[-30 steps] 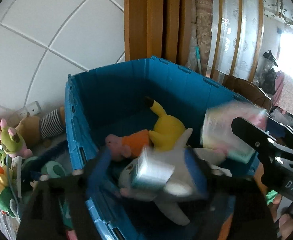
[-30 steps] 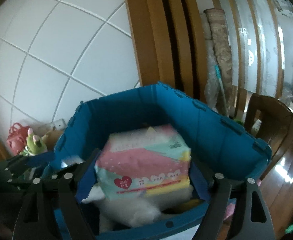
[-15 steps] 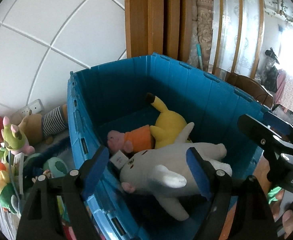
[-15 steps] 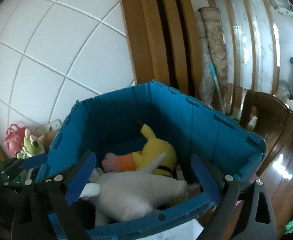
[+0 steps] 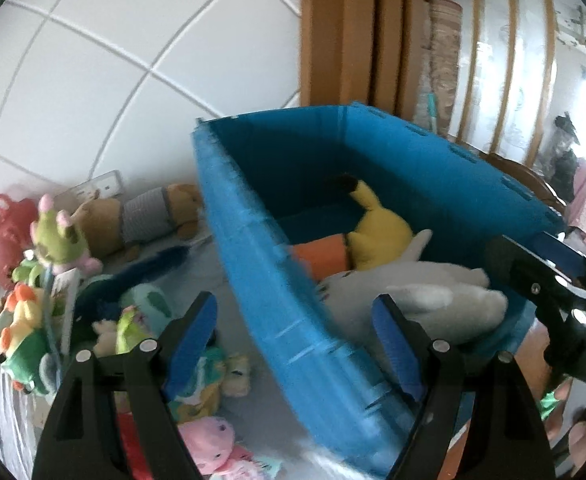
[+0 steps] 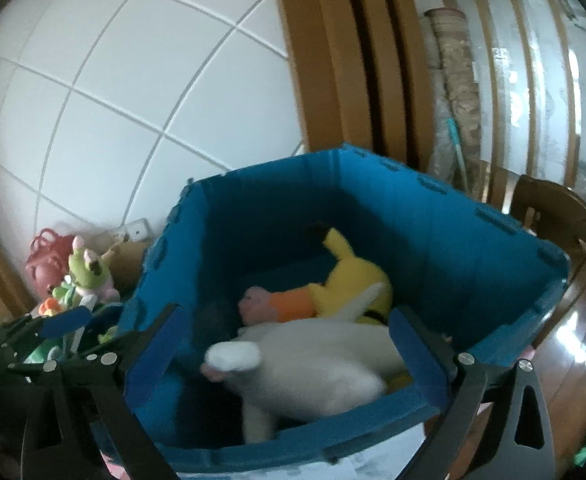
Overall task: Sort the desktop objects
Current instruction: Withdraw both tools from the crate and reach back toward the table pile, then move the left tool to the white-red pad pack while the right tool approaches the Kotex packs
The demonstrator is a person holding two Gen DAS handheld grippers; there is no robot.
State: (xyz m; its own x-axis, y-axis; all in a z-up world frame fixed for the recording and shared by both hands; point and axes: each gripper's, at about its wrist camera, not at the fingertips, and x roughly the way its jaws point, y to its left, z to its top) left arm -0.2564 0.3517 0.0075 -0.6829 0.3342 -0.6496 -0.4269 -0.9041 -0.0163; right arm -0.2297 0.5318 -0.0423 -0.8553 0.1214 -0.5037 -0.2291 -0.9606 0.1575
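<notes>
left wrist: left gripper (image 5: 293,336) jaws apart, nothing held, straddling the near left wall of the blue bin (image 5: 261,256). white plush (image 5: 433,292) lies inside the bin beside the right finger, yellow plush (image 5: 377,236) behind it. loose plush pile (image 5: 53,292) on the table left of the bin.

right wrist: right gripper (image 6: 293,344) jaws opening wide, empty. white plush (image 6: 313,364) sits low in the bin (image 6: 453,240) between the fingers, untouched.

Crate (image 6: 433,220): blue. Plush toys inside: yellow (image 6: 353,276), white (image 6: 313,368), orange-and-pink (image 6: 277,304). Wall tiles (image 6: 133,80), upper left: white, grey grout.
</notes>
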